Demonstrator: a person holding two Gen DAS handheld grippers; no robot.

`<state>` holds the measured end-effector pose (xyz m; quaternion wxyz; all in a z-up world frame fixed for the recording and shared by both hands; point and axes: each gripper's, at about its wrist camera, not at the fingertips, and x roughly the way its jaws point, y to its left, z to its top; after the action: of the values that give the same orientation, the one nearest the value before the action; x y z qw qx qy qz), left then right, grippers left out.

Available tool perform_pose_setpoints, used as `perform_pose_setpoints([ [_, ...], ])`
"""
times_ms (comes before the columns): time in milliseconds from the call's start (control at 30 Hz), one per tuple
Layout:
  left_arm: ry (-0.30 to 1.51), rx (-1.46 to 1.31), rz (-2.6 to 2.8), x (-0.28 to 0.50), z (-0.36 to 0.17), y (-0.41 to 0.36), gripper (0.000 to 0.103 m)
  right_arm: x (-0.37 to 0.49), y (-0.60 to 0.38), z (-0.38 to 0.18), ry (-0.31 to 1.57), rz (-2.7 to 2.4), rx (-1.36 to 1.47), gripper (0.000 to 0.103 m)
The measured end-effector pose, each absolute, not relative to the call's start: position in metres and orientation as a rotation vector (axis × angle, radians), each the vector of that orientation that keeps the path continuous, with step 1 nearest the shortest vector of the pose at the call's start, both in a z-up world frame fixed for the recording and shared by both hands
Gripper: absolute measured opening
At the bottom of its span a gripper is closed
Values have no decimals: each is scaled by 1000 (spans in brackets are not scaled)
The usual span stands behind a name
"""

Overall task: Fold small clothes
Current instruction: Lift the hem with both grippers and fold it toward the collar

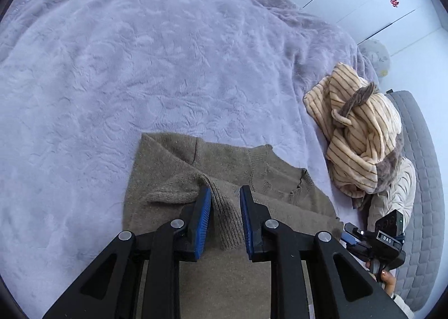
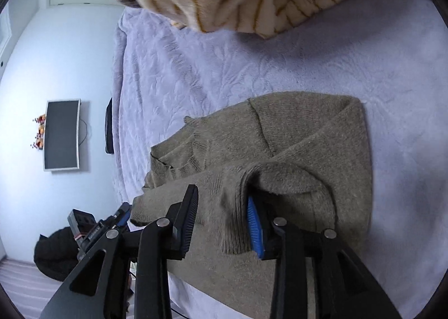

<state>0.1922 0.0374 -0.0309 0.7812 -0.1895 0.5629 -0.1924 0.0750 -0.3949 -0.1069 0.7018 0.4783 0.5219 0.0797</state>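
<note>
Sweater point(image 1: 224, 179) — "DAS" label point(image 1: 387, 239) nearby

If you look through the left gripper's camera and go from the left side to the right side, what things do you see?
Lavender blanket → brown sweater, with the left gripper over it → striped cream clothes pile → the other gripper → grey quilted mat.

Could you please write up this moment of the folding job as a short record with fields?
surface: lilac blanket on a bed
garment being folded: olive-brown sweater, sleeves folded across the body
left gripper: jaws slightly apart over a ribbed cuff, not pressing it
right gripper: jaws open, straddling a sleeve cuff
waiting pile: cream striped garment, crumpled beside the sweater
fold status: unfinished
</note>
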Motion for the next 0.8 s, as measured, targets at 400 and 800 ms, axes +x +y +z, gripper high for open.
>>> perform_pose_setpoints([
  [400,1398,-62,-435,121,-92,4,23,38,-341,-109,1287,226,743,22],
  [800,1246,-176,-364,216,-84,-27,23,116,-356,-100,1155,129,714,22],
])
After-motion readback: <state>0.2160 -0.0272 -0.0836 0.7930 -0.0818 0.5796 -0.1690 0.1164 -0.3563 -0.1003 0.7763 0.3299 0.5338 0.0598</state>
